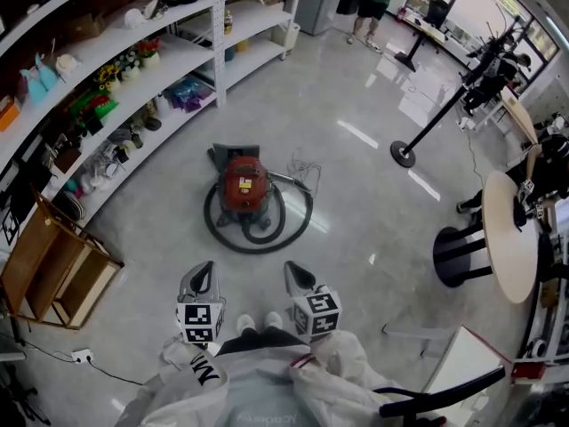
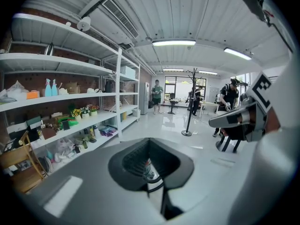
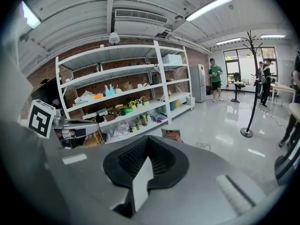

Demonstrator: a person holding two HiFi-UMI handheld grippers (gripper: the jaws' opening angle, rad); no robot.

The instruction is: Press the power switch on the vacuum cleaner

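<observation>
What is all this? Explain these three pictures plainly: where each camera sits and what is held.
No robot here: a person stands holding a hand-held gripper in each hand. The head view looks down from the person's head; the left hand-held gripper and right hand-held gripper show near the bottom, each with a marker cube. The other two pictures come from cameras riding on those hand-held grippers, looking along their jaws. Both pairs of jaws are together, holding nothing. Ahead on the floor stands a red vacuum cleaner, its hose looped round it, near white shelving.
</observation>
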